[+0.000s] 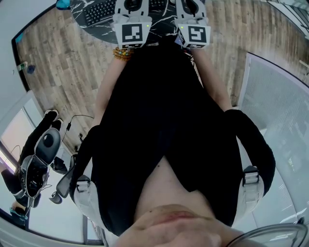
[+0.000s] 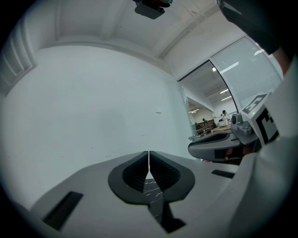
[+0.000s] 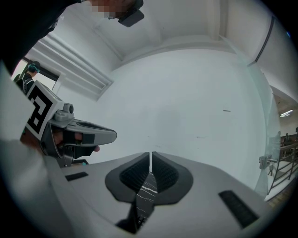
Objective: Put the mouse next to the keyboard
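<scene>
The black keyboard (image 1: 99, 12) lies on a dark marbled table (image 1: 163, 26) at the top edge of the head view. No mouse shows in any view. Both grippers are held side by side above the table's near edge, and only their marker cubes, left (image 1: 132, 33) and right (image 1: 194, 34), show from the head. My left gripper (image 2: 149, 161) is shut with nothing between its pads and looks at a white wall. My right gripper (image 3: 151, 161) is also shut and empty. A strip of the marbled table top shows below each pair of jaws.
A wooden floor (image 1: 63, 67) surrounds the table. A black office chair (image 1: 41, 154) stands at the lower left and a glass partition (image 1: 280, 106) at the right. The person's black-clad body fills the middle of the head view.
</scene>
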`<state>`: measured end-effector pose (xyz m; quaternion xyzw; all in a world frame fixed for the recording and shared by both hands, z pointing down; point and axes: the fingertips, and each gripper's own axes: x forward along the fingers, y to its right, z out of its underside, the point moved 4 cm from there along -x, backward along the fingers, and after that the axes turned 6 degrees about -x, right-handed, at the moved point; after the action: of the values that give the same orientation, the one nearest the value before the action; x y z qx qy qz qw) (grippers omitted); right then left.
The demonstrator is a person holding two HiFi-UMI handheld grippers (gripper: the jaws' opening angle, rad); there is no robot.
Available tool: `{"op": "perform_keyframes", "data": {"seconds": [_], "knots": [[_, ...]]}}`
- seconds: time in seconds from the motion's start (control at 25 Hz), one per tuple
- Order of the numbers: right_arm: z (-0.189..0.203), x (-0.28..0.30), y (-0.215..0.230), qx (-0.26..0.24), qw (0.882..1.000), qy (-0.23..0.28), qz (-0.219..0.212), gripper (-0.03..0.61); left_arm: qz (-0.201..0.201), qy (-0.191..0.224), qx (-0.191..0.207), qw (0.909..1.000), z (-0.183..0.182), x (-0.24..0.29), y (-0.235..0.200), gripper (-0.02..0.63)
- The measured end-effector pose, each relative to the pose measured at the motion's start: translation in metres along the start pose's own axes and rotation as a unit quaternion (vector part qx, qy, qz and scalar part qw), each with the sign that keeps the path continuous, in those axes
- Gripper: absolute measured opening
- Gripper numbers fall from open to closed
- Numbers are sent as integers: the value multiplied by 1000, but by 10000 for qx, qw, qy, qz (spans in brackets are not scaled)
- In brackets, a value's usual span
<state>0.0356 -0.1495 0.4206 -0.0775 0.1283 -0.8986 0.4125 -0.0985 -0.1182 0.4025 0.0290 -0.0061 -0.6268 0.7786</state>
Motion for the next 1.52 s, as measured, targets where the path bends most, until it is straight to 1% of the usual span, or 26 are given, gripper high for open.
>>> {"op": "perform_keyframes", "data": {"seconds": [0.6, 1.52], "knots": [[2, -3, 2, 22, 10000, -55, 24, 38, 53, -43, 26, 10000, 2, 0, 2, 18], [9, -4, 1, 45, 9998, -180, -34, 38, -26, -119, 1, 9999, 6, -7, -1, 18]]}}
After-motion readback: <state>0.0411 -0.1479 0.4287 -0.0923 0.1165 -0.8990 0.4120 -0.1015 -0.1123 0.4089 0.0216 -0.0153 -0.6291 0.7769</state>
